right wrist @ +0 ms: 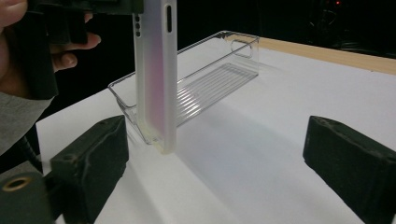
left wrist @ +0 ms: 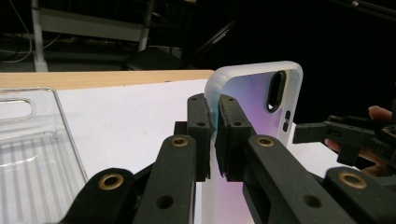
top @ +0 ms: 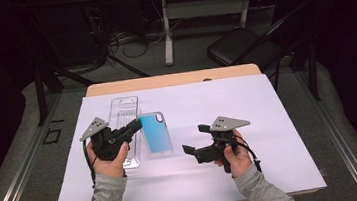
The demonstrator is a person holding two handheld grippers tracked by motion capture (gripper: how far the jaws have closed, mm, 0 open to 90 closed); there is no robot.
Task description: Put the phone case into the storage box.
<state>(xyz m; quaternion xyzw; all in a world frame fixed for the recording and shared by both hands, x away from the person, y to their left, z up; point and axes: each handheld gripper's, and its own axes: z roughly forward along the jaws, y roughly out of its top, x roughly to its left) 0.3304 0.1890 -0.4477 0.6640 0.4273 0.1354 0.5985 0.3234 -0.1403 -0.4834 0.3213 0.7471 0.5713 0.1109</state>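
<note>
Left gripper (left wrist: 212, 135) clamps phone case (left wrist: 254, 93) beside clear tray (top: 124, 117); case's lower end hidden. Right gripper (right wrist: 219, 158) jaws wide, empty.

A wooden table (top: 115, 87) bears a white sheet (top: 247, 103) — a clear plastic tray (top: 123, 109) lies on it.

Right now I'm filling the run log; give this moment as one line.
left gripper: shut on phone case | right gripper: open, apart | clear tray: on table
</note>
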